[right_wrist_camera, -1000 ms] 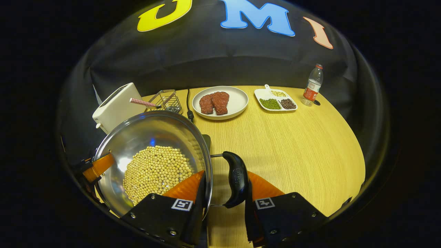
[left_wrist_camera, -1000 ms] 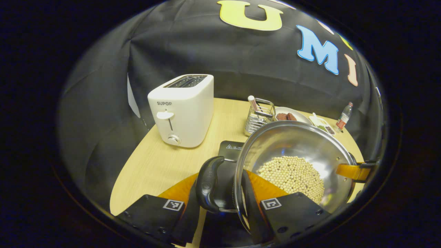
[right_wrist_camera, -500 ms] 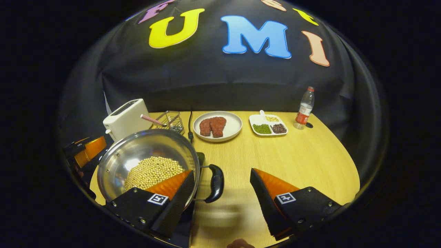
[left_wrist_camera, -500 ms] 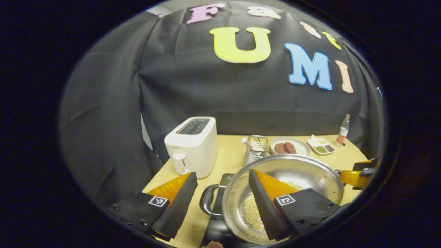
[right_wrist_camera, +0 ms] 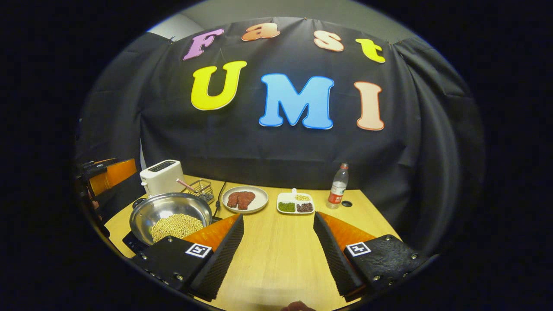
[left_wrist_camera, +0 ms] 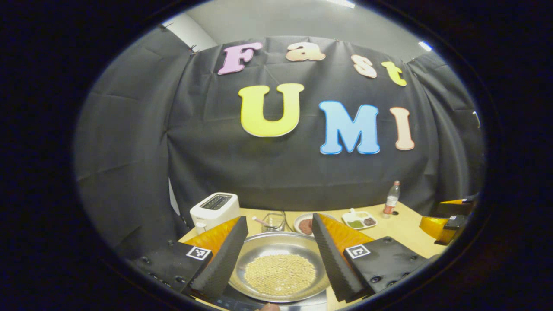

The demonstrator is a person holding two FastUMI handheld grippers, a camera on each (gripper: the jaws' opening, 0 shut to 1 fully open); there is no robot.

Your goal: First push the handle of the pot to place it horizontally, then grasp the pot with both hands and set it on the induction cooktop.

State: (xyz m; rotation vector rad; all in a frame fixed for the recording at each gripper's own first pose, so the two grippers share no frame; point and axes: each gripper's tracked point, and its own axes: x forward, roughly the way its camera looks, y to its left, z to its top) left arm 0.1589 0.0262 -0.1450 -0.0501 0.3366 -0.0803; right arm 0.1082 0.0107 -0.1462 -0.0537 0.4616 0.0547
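With the pot [right_wrist_camera: 170,216] of soybeans resting on the induction cooktop [right_wrist_camera: 131,242] at the table's [right_wrist_camera: 276,255] left end, both grippers' fingers spread empty, placement looks finished, leaving nothing but withdrawal.

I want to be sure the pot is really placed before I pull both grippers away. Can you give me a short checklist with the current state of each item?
1. Pot sits on the cooktop, whose dark edge shows under it: ok.
2. Pot level, beans lying in the bottom: ok.
3. Left gripper open, fingers apart and off the pot: ok.
4. Right gripper open above bare table, holding nothing: ok.
5. Pot handles horizontal: cannot tell from these views.
6. Toaster, wire basket and plate stand apart from the pot: ok.
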